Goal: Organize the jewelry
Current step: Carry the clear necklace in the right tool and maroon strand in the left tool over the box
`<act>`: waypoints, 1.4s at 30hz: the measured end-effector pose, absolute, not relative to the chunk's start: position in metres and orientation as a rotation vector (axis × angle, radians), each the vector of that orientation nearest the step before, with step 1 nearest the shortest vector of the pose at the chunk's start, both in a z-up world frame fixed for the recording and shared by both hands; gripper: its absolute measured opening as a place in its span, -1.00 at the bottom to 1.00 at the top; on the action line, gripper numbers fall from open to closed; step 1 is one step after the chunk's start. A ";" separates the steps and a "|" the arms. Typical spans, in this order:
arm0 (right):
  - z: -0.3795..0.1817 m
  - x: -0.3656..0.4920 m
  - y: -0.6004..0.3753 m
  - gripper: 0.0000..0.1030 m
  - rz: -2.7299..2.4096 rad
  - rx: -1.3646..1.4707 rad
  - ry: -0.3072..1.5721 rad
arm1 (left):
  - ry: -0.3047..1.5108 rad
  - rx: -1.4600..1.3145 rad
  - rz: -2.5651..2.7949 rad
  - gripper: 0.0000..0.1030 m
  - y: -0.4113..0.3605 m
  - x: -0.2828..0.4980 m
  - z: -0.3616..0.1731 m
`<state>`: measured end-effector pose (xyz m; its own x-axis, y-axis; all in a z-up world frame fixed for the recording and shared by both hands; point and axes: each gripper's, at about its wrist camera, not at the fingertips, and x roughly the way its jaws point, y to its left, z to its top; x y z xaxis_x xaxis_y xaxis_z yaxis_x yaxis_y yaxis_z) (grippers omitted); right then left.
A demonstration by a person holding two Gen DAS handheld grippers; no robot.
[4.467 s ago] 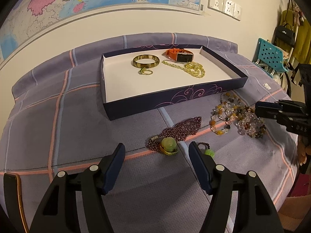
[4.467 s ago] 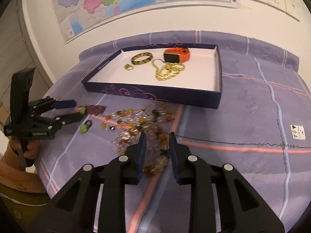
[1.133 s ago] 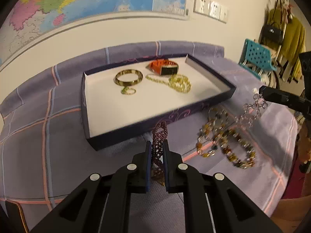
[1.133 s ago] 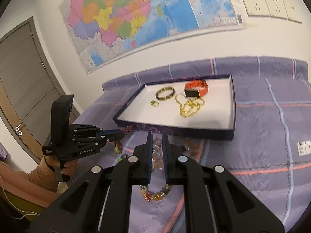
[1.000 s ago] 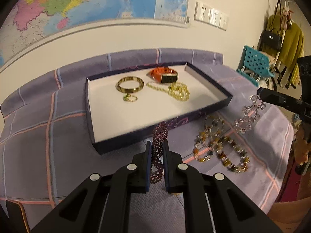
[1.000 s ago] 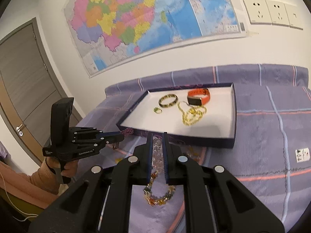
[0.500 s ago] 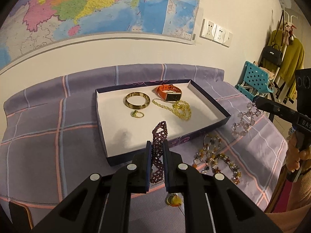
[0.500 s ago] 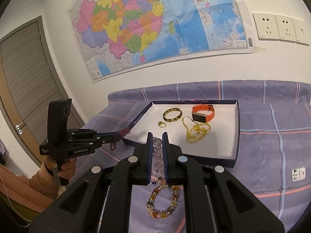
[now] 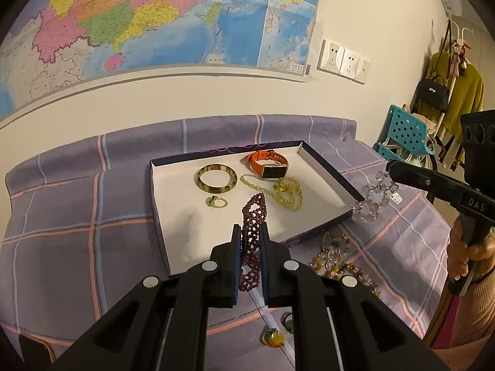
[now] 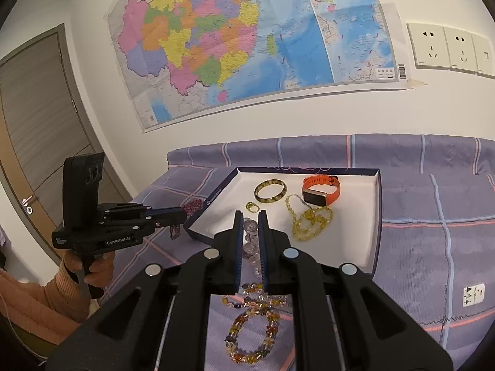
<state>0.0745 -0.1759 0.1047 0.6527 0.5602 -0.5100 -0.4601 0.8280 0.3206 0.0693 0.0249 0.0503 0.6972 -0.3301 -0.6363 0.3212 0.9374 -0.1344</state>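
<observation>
Above purple bedspread point(image 9: 62, 247), garnet bracelet point(image 9: 252, 232) upright lengthwise in left gripper point(image 9: 250, 244).

Dark-purple woven bead band point(image 9: 251, 238): mid section hidden betw. left gripper point(image 9: 250, 235) fingers. Clear crystal bead bracelet point(image 10: 251, 241): mostly masked by right gripper point(image 10: 249, 228). Small amber-yellow round charm point(image 9: 272, 337) on purple plaid bedspread point(image 9: 77, 247): too small to ID. Small white label point(image 10: 473, 295): print illegible.
</observation>
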 end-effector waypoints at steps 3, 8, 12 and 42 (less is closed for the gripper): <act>0.104 0.078 -0.176 -0.81 0.580 0.168 0.636 | 0.716 -0.010 -0.361 -0.81 0.023 0.074 0.050; 0.103 0.091 -0.175 -0.81 0.573 0.172 0.642 | 0.724 -0.020 -0.359 -0.81 0.024 0.081 0.049; 0.100 0.101 -0.173 -0.81 0.565 0.180 0.649 | 0.733 -0.022 -0.357 -0.81 0.022 0.087 0.048; 0.076 0.140 -0.166 -0.81 0.563 0.194 0.707 | 0.777 -0.008 -0.329 -0.81 0.014 0.112 0.035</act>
<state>0.1402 -0.1659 0.0763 0.6199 0.5502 -0.5594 -0.4226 0.8348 0.3528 0.1118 0.0144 0.0350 0.6645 -0.2939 -0.6871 0.2879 0.9491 -0.1276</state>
